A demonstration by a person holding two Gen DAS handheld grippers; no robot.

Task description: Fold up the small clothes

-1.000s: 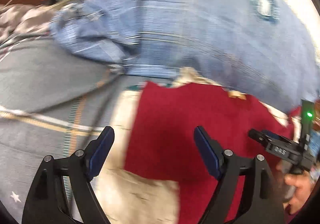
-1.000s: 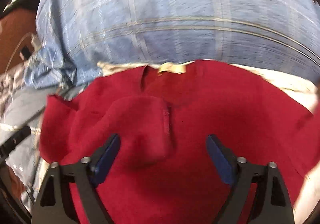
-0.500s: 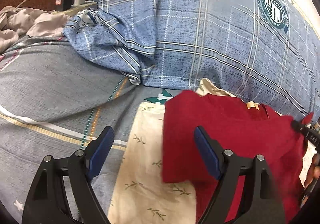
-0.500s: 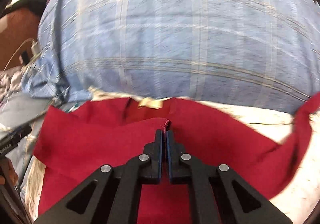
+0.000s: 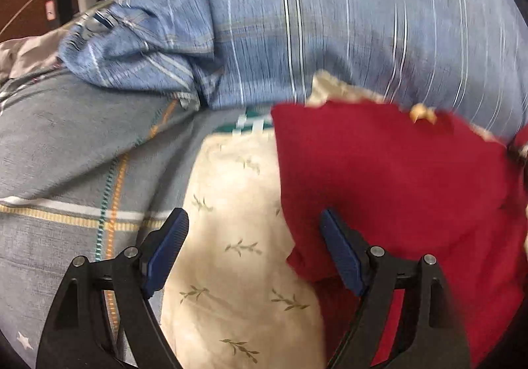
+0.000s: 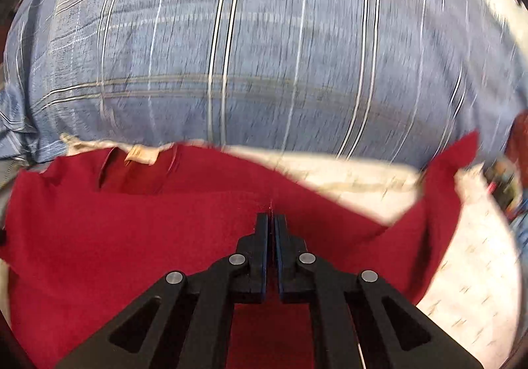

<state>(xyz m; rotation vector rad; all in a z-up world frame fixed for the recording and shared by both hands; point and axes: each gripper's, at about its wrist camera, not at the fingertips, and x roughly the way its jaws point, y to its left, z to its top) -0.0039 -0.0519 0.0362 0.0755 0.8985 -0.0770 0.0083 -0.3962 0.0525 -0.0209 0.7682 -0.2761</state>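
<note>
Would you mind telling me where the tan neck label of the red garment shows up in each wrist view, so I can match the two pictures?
Left wrist: the tan neck label sits upper right, on the top edge of the red garment, blurred.
Right wrist: the label sits left of centre, at the neckline.
Shared landmark: the blue plaid pillow just behind the label in both views.

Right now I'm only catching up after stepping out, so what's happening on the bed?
A person with handheld tongs is folding a red shirt spread on a cream leaf-print cloth. The right tongs are shut on a fold of it. The left tongs hang open at its left edge, gripping nothing. A blue plaid pillow lies behind.
</note>
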